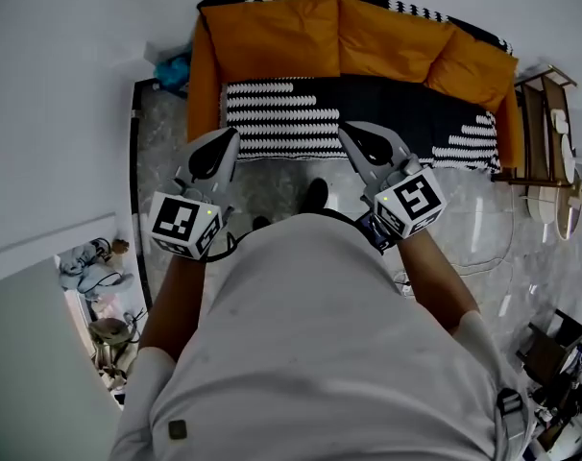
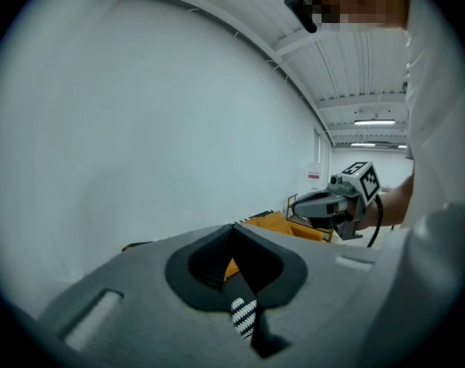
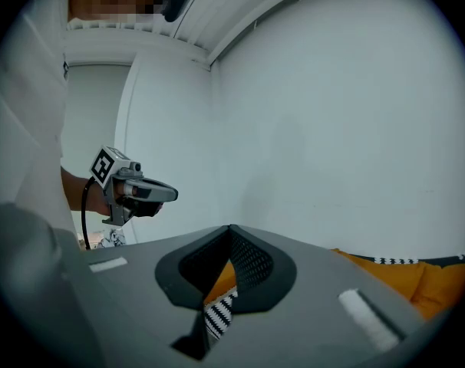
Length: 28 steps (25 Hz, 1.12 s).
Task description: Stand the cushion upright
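The orange cushion [image 1: 473,65], well beyond the right tongs [image 1: 345,130], looked soft and light, best pinched at a top corner. Left tongs [image 1: 235,134] and right were clenched, empty.

Light: bright, even, cool white | Source: ceiling lamps [image 2: 374,121] | Shadows: soft, faint | Glare: pale streaks on glossy floor [image 1: 475,221] | Distortion: fisheye bend, black corners in gripper views; head view bowed at edges | Focus: left gripper [image 2: 233,230] and right gripper [image 3: 231,230] soft up close, background sharper
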{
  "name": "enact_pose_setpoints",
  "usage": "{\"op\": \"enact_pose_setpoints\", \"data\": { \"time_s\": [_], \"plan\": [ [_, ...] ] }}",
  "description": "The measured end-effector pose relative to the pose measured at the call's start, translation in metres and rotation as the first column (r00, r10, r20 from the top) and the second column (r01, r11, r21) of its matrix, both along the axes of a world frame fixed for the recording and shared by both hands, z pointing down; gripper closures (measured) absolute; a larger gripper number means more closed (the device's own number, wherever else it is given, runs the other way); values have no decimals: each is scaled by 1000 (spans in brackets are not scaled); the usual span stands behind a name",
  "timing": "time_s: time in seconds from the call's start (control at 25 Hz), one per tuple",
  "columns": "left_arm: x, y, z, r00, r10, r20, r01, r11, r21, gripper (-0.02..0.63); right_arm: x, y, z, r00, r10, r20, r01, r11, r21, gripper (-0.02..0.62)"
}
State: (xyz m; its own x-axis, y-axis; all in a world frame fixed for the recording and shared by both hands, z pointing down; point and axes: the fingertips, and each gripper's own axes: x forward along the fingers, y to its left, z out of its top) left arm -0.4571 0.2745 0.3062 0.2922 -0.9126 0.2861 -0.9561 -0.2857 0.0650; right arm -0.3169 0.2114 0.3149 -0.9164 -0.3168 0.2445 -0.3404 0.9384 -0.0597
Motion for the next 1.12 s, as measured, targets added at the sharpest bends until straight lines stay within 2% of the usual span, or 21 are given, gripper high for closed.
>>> {"op": "enact_pose_setpoints", "data": {
  "time_s": [0.28,0.48,0.76,1.12],
  "plan": [
    [-47,96,-8,1000,12,-16,-12,999,35,603,-46,90,-8,1000,26,12,-26,1000,6,584],
    [-74,146,-14,999,6,-35,-4,998,70,603,-71,140,-13,999,35,13,-36,999,28,584],
    [-91,183,-20,999,24,-46,-19,995,102,603,-87,180,-11,999,43,0,-43,999,25,584],
    [-98,196,-21,998,33,-62,-26,994,109,603,-97,195,-16,999,39,-10,-39,999,29,584]
  ]
}}
